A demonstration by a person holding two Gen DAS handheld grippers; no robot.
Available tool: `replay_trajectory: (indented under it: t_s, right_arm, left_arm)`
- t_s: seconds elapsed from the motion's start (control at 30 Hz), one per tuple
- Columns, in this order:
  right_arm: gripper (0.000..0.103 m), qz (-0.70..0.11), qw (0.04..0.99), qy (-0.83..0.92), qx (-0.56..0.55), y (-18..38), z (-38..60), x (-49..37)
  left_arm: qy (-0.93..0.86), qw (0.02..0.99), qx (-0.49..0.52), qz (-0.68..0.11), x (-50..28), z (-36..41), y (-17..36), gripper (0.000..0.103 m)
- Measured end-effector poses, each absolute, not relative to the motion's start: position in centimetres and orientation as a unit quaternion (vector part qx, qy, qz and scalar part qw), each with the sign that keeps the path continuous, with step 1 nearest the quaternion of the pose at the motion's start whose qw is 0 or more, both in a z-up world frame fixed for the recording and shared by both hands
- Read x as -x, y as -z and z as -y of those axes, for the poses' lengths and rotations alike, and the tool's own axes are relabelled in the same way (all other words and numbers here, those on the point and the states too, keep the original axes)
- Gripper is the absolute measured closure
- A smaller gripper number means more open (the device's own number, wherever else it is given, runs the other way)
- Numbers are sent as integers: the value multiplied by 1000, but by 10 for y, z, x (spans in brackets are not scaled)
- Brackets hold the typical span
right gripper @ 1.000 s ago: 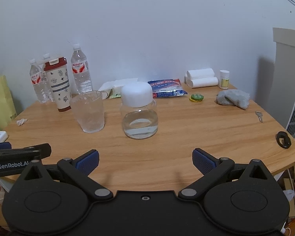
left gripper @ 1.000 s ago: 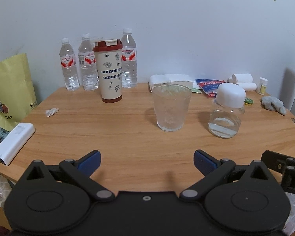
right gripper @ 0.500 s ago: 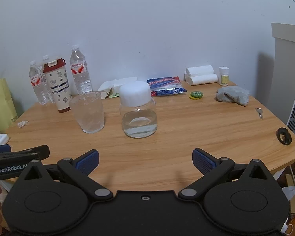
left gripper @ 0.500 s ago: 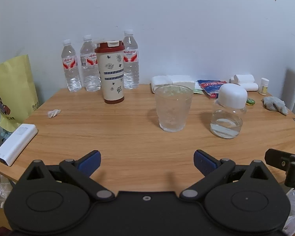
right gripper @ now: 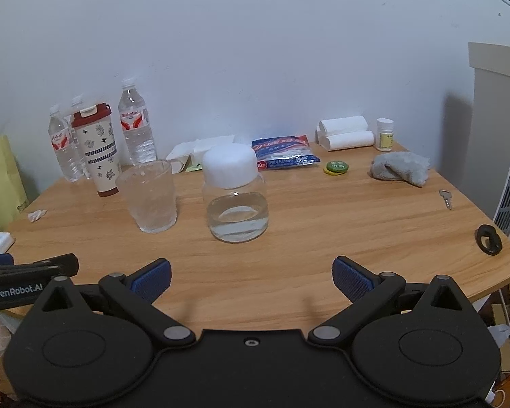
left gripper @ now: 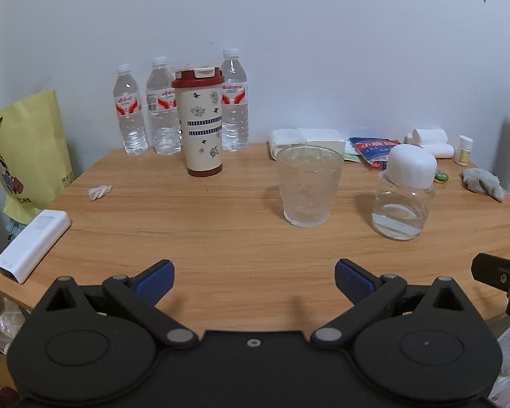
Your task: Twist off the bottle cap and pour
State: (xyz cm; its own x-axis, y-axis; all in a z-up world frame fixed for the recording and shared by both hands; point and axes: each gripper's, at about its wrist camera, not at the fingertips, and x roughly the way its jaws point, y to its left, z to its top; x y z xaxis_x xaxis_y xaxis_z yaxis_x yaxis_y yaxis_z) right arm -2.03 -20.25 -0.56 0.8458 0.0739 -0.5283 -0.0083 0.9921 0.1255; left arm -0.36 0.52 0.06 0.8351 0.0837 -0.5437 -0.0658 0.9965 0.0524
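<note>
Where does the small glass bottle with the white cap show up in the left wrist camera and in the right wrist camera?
Left wrist view: the glass bottle stands right of centre, capped, to the right of the clear cup.
Right wrist view: the glass bottle stands near centre.
Shared landmark: the clear cup, just left of it in both.

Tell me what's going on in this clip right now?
A person holds two grippers over the near edge of a wooden table, and nothing is grasped yet. The left gripper and right gripper both have their jaws wide open and empty. Ahead stand the bottle, part full of clear liquid with its white cap on, and an empty glass to its left, apart from it.
</note>
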Motion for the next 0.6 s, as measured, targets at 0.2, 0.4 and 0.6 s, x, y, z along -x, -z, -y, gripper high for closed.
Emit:
replay_trajectory:
  t_s: [0.2, 0.4, 0.6]
  right_arm:
    - [0, -274, 960, -16, -62, 5, 206, 20]
    - [0, -272, 960, -32, -61, 5, 209, 17]
    - [0, -270, 960, -37, -65, 2, 213, 11]
  left_arm:
    - [-43, 957, -16, -287, 1, -5, 0, 0]
    - [-43, 957, -18, -287, -2, -4, -2, 0]
    - [-40, 954, -27, -295, -10, -1, 0, 0]
